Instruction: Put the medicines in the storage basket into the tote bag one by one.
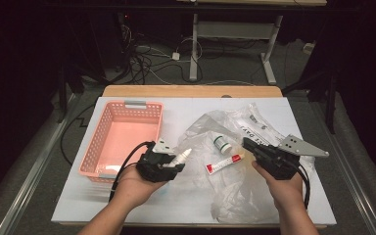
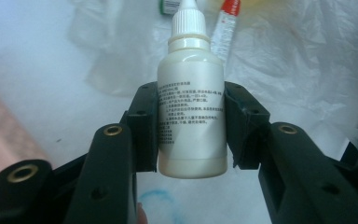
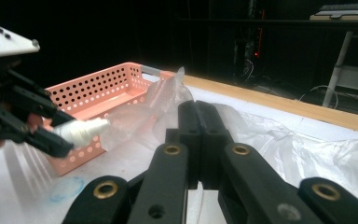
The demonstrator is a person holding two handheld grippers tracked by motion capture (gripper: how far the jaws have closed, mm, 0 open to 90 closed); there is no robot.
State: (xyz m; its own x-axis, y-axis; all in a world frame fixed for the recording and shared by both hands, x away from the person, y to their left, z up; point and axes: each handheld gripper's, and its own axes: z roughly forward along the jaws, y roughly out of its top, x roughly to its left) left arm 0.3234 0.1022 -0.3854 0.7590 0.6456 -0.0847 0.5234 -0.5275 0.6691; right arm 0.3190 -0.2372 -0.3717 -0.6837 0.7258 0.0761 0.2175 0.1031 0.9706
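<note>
So the left gripper (image 1: 178,160) clamps the dropper bottle (image 2: 192,100); the basket (image 1: 108,122) at ten o'clock is empty, while the tube (image 1: 224,164) and small bottle (image 1: 222,144) wait; the right gripper (image 1: 247,143) is closed on nothing.

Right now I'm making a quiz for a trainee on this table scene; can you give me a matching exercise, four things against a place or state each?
Things:
1. white bottle
2. basket
3. red and white tube
4. right gripper

Places or states:
A. lying on the clear plastic bag
B. jaws shut with nothing between them
C. pink, standing at the table's left
D. clamped between the left gripper's jaws

Pairs: 1-D, 2-C, 3-A, 4-B
</note>
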